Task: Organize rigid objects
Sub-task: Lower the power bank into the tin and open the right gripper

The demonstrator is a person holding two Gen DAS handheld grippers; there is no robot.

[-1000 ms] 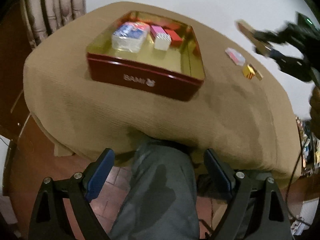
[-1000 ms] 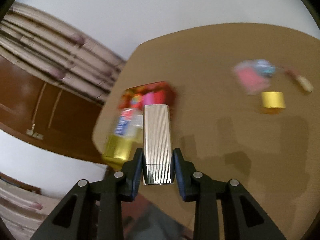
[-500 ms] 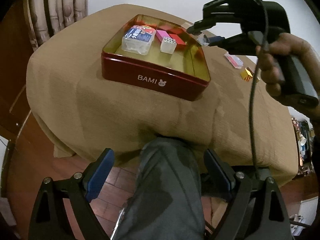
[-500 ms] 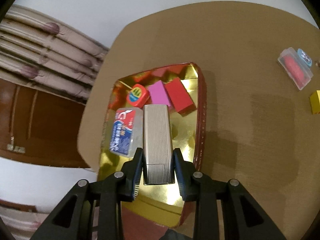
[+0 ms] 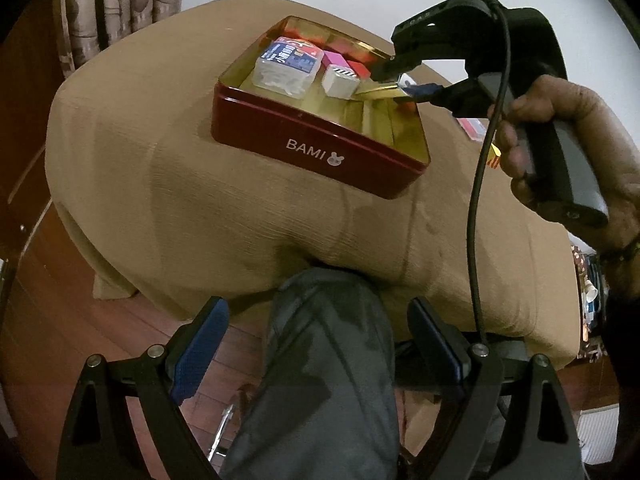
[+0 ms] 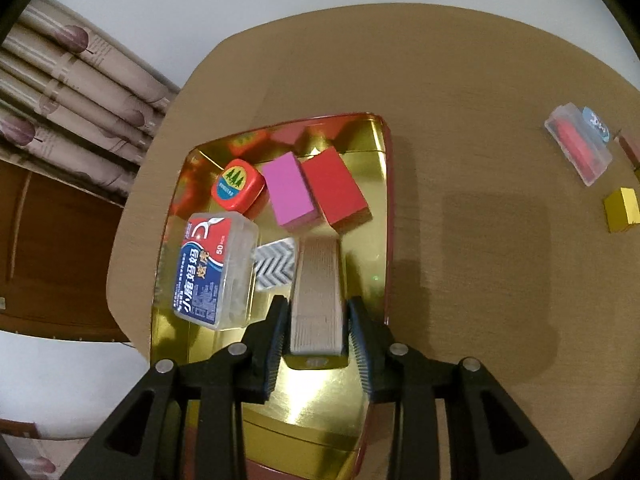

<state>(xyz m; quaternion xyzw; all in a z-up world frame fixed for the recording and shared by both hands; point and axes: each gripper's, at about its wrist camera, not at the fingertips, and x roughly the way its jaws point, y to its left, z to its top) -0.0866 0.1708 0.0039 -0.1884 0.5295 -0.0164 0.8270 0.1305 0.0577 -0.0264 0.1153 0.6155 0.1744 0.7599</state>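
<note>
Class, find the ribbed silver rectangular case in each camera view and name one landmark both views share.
Left wrist: the ribbed silver rectangular case lies upper right of centre, mostly hidden at the right gripper tips, over the tin.
Right wrist: the case lies centre, between the gripper's parted fingers.
Shared landmark: the red tin with gold interior.

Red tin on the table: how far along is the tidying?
Five small boxes and blocks already lie in the tin. A ribbed silver box sits in the right gripper, low inside the tin; released or not, I cannot tell. A clear case and a yellow block wait on the cloth outside. The left gripper is open, empty.
</note>
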